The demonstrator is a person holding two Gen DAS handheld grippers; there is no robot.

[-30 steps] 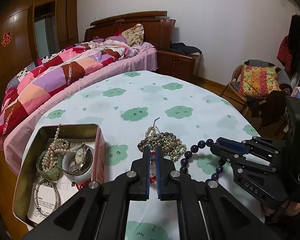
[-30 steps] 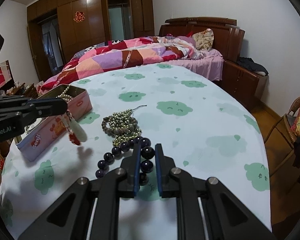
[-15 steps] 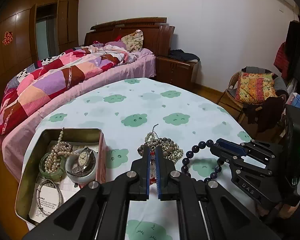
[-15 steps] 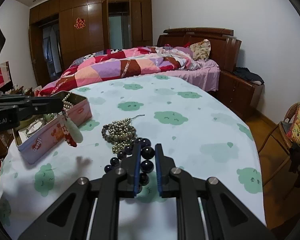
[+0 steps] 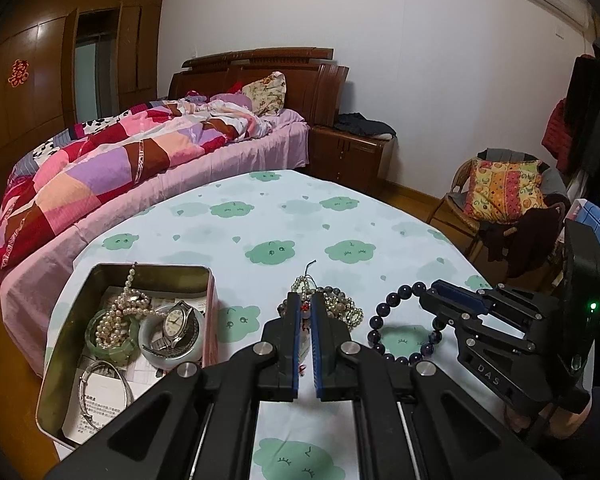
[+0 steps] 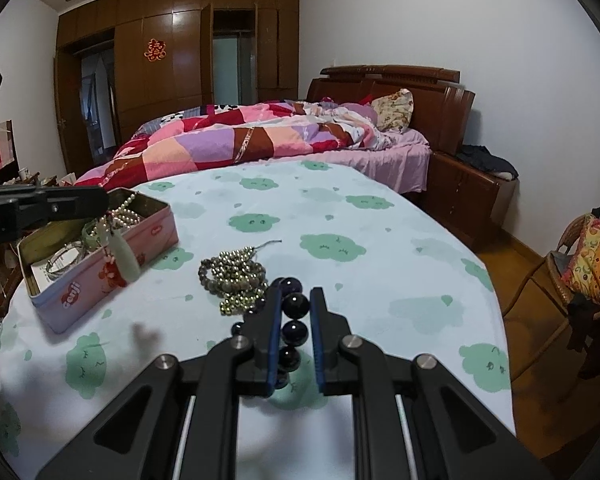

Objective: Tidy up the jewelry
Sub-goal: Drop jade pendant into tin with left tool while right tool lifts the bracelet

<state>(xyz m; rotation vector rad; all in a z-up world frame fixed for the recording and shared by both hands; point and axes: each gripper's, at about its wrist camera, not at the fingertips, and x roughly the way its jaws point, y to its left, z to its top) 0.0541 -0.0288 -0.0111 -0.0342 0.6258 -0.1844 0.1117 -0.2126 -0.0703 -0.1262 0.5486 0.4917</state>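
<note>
Here the left gripper (image 6: 100,204), clamped on a jade pendant (image 6: 126,258) beside the tin (image 6: 100,280), should carry over its rim; right gripper (image 6: 294,300) grips the dark bead bracelet (image 5: 396,320).

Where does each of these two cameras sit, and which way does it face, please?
Left wrist: rides the left gripper, shut on a pale green jade pendant, facing the open metal tin; right gripper visible.
Right wrist: rides the right gripper, shut on a dark purple bead bracelet, facing the bed.
Shared: tin, bracelet, brass-coloured bead pile.
</note>
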